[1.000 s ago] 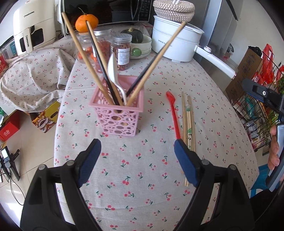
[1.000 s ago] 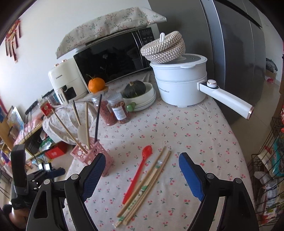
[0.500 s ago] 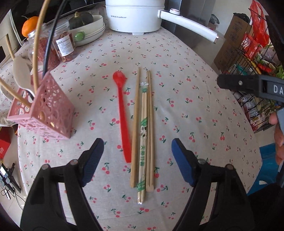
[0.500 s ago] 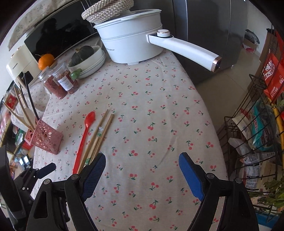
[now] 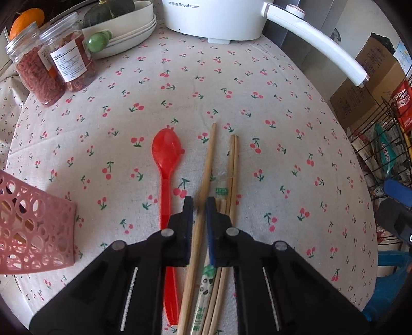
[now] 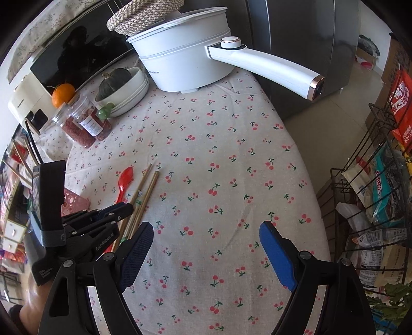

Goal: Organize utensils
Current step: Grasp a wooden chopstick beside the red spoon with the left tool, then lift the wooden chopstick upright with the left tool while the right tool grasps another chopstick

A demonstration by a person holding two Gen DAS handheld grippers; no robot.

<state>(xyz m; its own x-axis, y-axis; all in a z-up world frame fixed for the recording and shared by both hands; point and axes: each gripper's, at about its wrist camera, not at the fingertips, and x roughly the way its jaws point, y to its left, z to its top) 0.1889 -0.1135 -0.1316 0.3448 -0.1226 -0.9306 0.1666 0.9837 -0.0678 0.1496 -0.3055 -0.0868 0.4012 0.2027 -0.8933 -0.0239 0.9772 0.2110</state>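
A red plastic spoon (image 5: 166,165) and several wooden chopsticks lie side by side on the cherry-print tablecloth (image 5: 283,116). My left gripper (image 5: 198,203) is shut on the leftmost wooden chopstick (image 5: 208,159), low over the cloth. A wrapped chopstick pair (image 5: 231,167) lies just to its right. The pink utensil basket (image 5: 33,226) stands at the left. My right gripper (image 6: 206,247) is open and empty over bare cloth, to the right of the left gripper (image 6: 123,208) and the chopsticks (image 6: 146,185).
Two jars (image 5: 51,67), stacked bowls with a squash (image 5: 121,23) and a white electric pot (image 5: 213,18) with a long handle (image 5: 322,49) stand at the back. A wire rack with snack bags (image 6: 381,180) stands past the table's right edge.
My left gripper has come down over the chopsticks and closed on the leftmost one. My right gripper has shifted slightly and stays open.
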